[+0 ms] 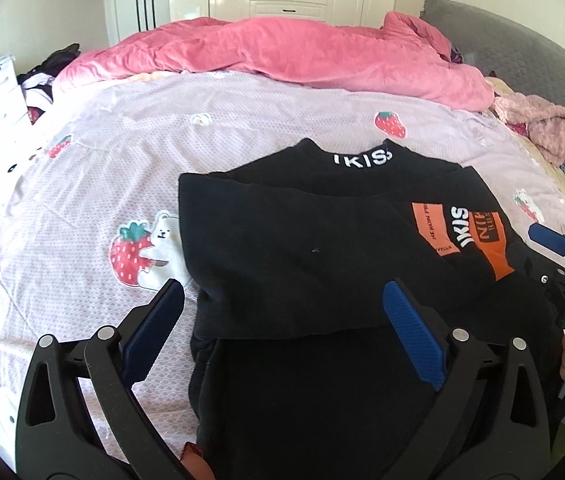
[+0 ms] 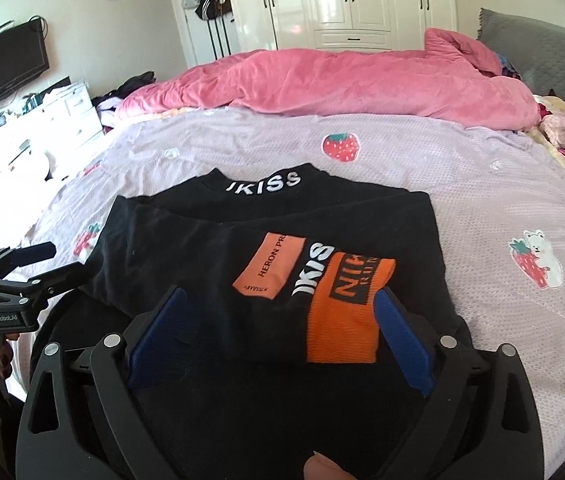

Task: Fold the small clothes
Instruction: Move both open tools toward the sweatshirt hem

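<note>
**Folded black top on the bed, both grippers spread above it**

A black top (image 1: 302, 232) with white lettering at the collar and orange patches lies folded on a lilac strawberry-print bedspread (image 1: 82, 184), in front of a rumpled pink duvet (image 1: 274, 52). The left gripper (image 1: 282, 300) hovers over the top's near left edge, fingers spread wide, nothing between them. The right gripper (image 2: 278, 312) hangs over the orange patches, fingers likewise apart; whether its pads brush the cloth is hard to tell.

left tool (image 1: 282, 292) wide open, right tool (image 2: 278, 300) wide open
</note>
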### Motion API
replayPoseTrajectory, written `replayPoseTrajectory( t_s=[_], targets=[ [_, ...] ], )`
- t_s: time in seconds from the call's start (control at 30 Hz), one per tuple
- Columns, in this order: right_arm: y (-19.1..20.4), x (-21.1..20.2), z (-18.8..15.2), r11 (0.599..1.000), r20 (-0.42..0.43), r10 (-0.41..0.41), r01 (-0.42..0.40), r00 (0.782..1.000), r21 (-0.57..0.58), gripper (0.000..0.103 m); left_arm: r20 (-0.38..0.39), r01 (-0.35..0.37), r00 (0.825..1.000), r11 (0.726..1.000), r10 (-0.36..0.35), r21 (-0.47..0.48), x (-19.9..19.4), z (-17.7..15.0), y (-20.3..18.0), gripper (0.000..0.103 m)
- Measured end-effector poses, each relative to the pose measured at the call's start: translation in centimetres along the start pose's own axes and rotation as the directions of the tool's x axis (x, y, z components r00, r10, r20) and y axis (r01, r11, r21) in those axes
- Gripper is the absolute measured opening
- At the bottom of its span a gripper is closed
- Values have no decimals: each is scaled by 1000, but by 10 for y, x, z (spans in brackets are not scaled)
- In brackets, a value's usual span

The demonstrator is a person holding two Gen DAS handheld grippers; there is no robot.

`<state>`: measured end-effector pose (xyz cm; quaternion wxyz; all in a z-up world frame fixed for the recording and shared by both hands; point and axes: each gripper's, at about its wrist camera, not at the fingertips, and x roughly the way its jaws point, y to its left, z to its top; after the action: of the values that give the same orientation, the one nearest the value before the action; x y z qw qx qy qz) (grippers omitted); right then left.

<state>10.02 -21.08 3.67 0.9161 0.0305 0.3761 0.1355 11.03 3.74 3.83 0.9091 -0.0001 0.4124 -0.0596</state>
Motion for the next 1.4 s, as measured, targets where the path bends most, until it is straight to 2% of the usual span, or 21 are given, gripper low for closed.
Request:
replayPoseTrajectory(
  t_s=[0.2,0.7,1.0,1.4],
  targets=[
    [-2,-8,1,1000,24,5,-5,1000,10,94,19,-14,1000,999,14,-32,-8,-1,4,93],
    [-12,-42,-9,1000,83,-6,4,997,24,94,82,-57,995,998,59,-26,-31,-22,-10,94],
    [-19,-57,-26,999,81,-8,4,997,53,94,93,-71,993,997,74,-38,-41,-39,-11,94],
    [-28,-73,-52,997,51,-31,27,998,78,94,59,-62,996,996,66,-66,-48,-68,-3,94]
  ],
)
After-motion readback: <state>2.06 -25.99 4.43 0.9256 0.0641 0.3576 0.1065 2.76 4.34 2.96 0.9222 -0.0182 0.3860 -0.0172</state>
